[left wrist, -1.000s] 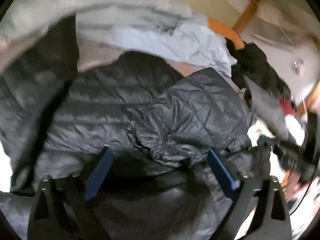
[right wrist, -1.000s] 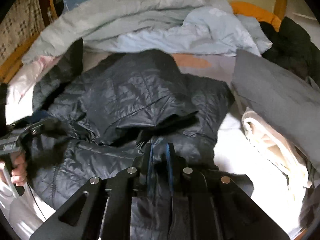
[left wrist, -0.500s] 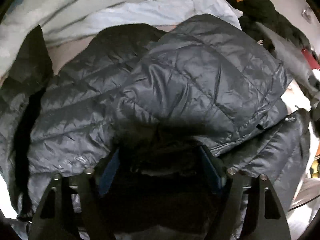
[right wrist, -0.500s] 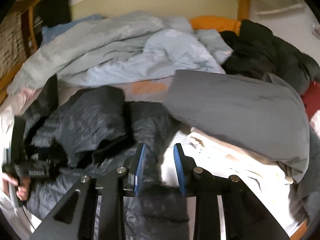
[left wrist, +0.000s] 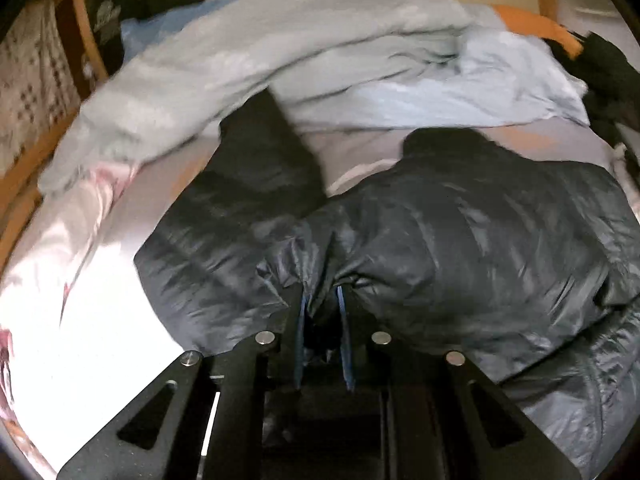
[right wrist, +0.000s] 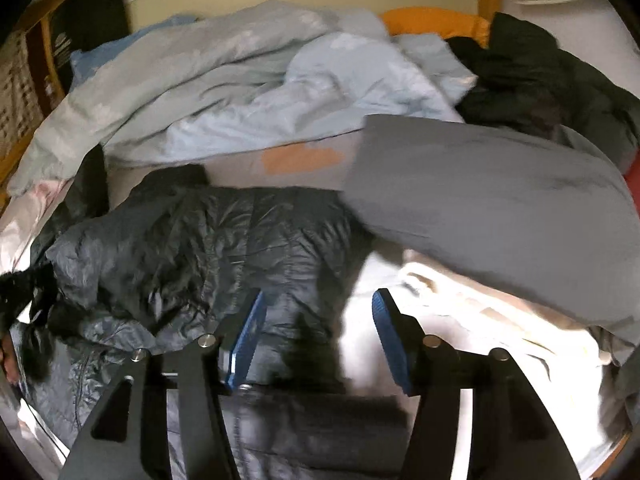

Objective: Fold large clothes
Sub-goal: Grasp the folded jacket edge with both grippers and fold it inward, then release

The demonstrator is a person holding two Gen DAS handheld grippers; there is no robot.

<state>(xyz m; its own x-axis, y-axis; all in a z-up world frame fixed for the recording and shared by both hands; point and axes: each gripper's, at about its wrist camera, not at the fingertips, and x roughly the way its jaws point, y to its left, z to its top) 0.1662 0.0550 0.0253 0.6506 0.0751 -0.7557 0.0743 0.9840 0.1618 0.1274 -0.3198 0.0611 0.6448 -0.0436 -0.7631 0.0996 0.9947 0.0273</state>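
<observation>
A dark grey quilted puffer jacket [left wrist: 460,248] lies on the bed; it also shows in the right wrist view [right wrist: 240,248]. My left gripper [left wrist: 322,300] is shut on a fold of the jacket's fabric at its near left edge, with one sleeve [left wrist: 256,152] stretched out toward the back left. My right gripper [right wrist: 316,300] is open and empty, just above the jacket's right edge and the pale sheet [right wrist: 360,320]. The left gripper shows dimly at the left edge of the right wrist view [right wrist: 20,296].
A rumpled light blue duvet [right wrist: 248,92] lies across the back of the bed. A grey pillow [right wrist: 492,200] rests on cream folded cloth [right wrist: 500,320] at the right. Dark clothes [right wrist: 540,88] pile at the back right, with an orange item [right wrist: 436,20] behind. A wooden bed frame [left wrist: 20,200] runs along the left.
My left gripper went from open to shut on the jacket fabric and swung left. My right gripper let go of the jacket and opened wide.
</observation>
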